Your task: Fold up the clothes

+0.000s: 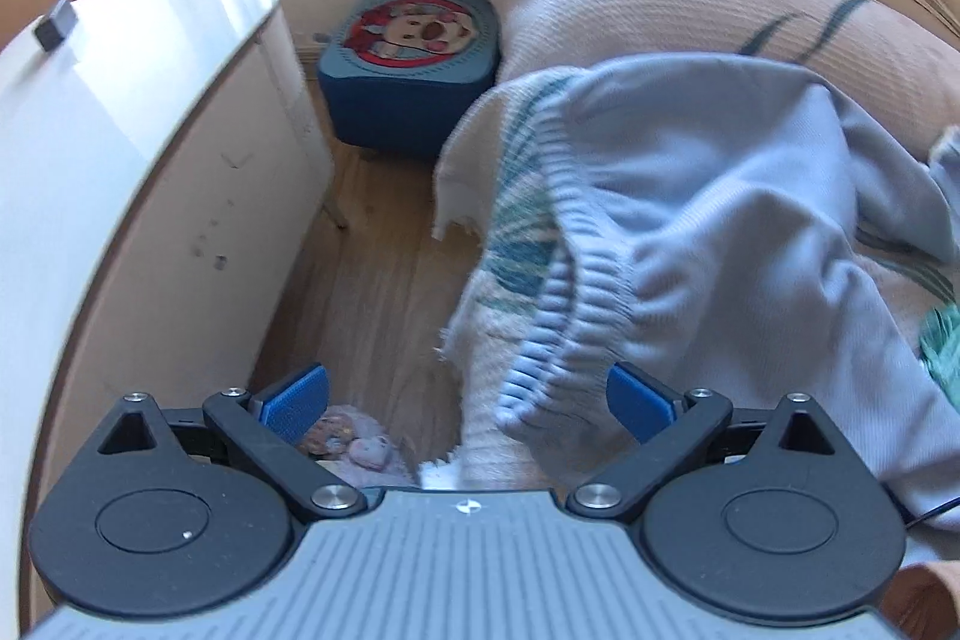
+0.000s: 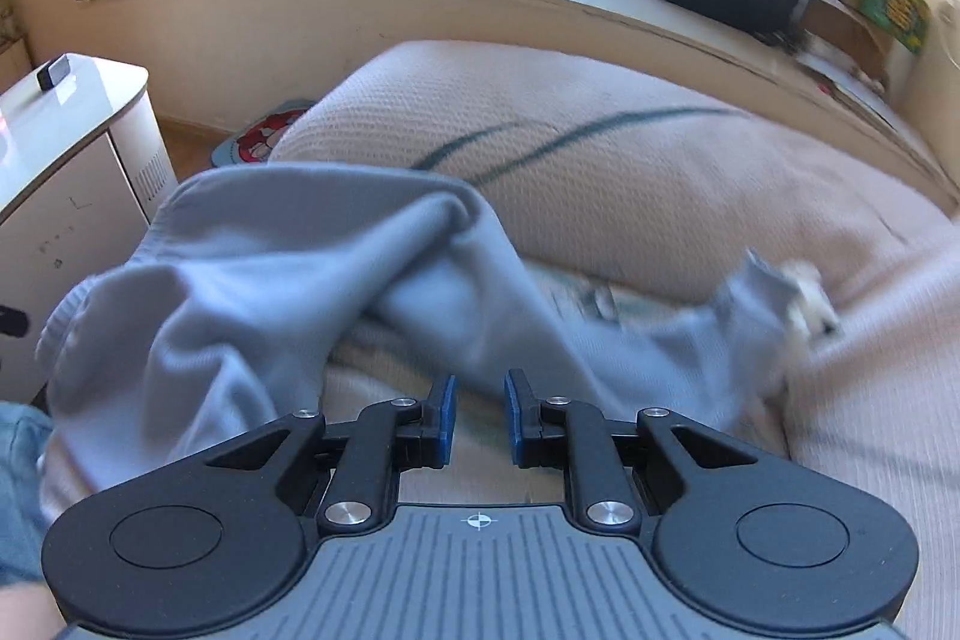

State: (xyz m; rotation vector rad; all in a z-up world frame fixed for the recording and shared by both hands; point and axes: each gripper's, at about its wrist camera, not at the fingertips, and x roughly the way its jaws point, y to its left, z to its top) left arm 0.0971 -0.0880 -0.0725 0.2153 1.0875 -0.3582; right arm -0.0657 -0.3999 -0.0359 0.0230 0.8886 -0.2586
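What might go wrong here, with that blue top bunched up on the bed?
1. The light blue garment hangs over the bed's edge near the wooden floor; it may slide off.
2. The left gripper is wide open with only the ribbed hem between its pads, so it may close on just one layer.
3. The right gripper has a narrow gap holding nothing, and the cloth is crumpled, so any fold may come out uneven.

Blue cartoon stool (image 1: 410,67) beside white cabinet (image 1: 120,148)
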